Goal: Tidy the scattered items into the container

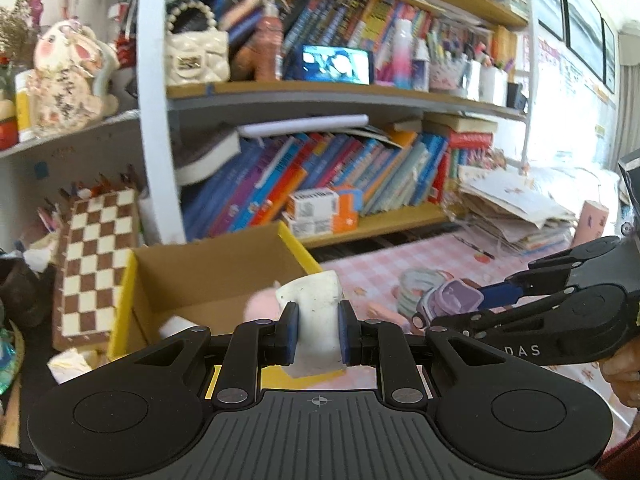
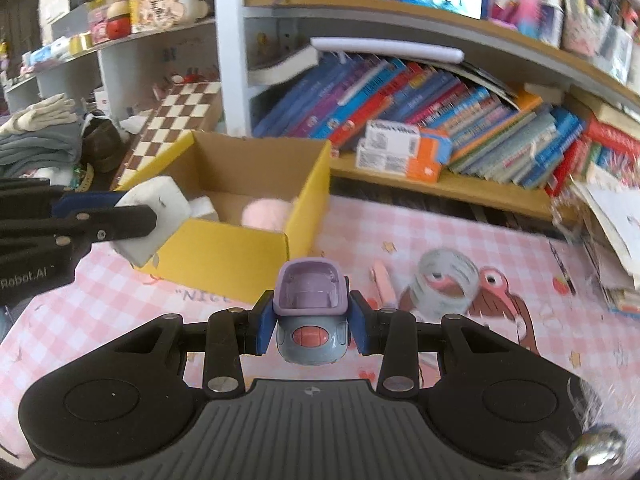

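Note:
My left gripper [image 1: 319, 330] is shut on a white foam block [image 1: 316, 320], held above the near edge of the yellow cardboard box [image 1: 124, 292]. In the right wrist view that block [image 2: 154, 216] hangs over the box's front left corner [image 2: 224, 248]. A pink fluffy ball [image 2: 266, 212] and a white piece [image 2: 204, 208] lie inside the box. My right gripper [image 2: 312, 326] is shut on a purple and grey toy car [image 2: 310, 320], above the pink checked cloth, right of the box. The car [image 1: 452, 300] also shows in the left wrist view.
A roll of clear tape [image 2: 448, 284] and a pink flat item [image 2: 384, 284] lie on the cloth [image 2: 520, 264] right of the box. Behind stand book-filled shelves [image 2: 440, 184], a chessboard [image 1: 96, 264] leaning at the left, and a paper stack [image 1: 516, 212] at the right.

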The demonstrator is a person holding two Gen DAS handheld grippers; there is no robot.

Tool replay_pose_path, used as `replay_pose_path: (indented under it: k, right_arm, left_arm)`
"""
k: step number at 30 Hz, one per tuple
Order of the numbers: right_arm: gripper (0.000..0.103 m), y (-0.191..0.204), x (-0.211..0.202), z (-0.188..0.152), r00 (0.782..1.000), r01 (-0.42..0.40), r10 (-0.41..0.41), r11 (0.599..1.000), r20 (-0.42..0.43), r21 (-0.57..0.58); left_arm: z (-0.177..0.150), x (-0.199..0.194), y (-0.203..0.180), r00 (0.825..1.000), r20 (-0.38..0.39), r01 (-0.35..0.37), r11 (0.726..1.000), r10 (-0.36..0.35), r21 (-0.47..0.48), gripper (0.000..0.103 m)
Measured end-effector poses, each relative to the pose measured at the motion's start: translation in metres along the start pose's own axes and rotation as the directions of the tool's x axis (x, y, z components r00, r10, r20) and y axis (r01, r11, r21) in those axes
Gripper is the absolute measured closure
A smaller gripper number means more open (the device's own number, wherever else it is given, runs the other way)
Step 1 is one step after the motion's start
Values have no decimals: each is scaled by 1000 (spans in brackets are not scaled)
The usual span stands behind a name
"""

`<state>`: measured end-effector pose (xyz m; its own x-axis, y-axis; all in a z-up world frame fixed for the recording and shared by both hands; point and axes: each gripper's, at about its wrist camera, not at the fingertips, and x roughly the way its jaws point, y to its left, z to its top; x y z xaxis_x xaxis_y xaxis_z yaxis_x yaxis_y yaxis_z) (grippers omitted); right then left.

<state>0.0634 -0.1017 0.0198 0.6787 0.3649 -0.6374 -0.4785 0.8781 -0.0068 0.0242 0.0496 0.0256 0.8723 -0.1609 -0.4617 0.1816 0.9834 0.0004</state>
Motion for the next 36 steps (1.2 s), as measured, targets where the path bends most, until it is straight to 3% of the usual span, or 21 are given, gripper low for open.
replay_pose_path:
  k: [20, 36]
  right_arm:
    - [67, 31, 34, 86, 994, -57, 68, 990, 85, -127]
    - [67, 39, 101, 106, 993, -113, 117, 984, 22, -138]
  left_arm:
    - [41, 16, 60, 991, 118, -69, 998, 70, -11, 84]
    - [29, 81, 95, 994, 11, -103, 993, 104, -64, 84]
